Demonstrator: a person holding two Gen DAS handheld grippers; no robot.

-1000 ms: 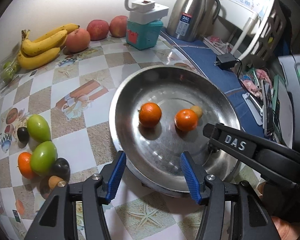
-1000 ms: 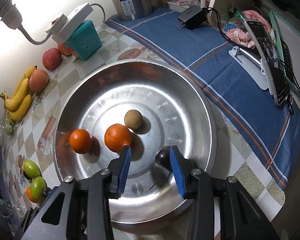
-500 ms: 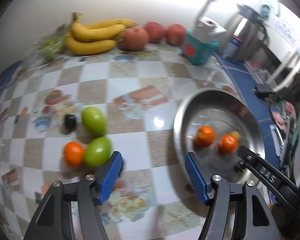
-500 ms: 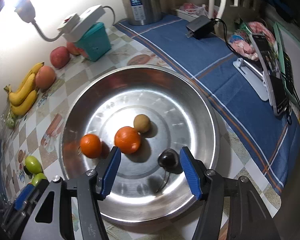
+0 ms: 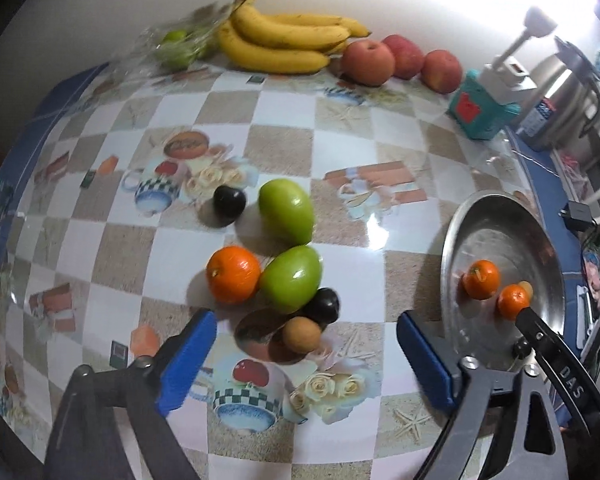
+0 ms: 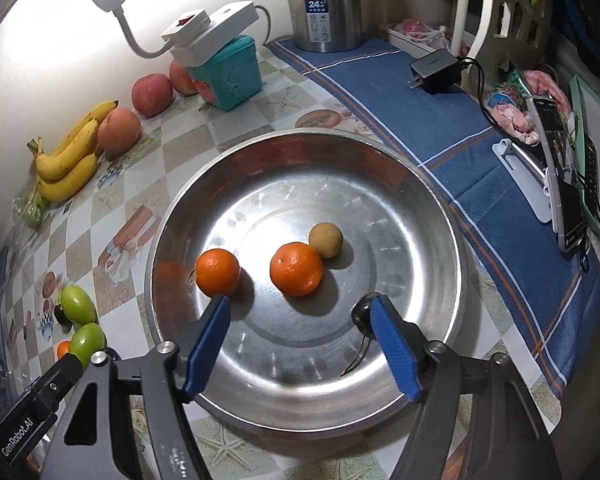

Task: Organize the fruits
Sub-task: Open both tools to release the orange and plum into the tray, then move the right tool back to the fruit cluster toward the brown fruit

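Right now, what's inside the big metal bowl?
Inside the metal bowl: two oranges, a small tan fruit, and a dark fruit partly covered by the right jaws.

In the metal bowl point(image 6: 428, 208) sit two oranges point(image 6: 296, 268), one small tan fruit point(image 6: 326, 239) and one dark plum point(image 6: 360, 314); out on the table, one orange point(image 5: 233, 274), two green fruits point(image 5: 286, 211), two dark plums point(image 5: 229, 201), one tan fruit point(image 5: 301, 334).

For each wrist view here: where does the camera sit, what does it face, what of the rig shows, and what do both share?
Left wrist: on the left claw, looking down at loose fruit on the checkered tablecloth; its opening blue fingers show, empty.
Right wrist: on the right claw, above the round steel basin; its opening fingers show.
Shared: the basin, two small oranges, yellow bananas.
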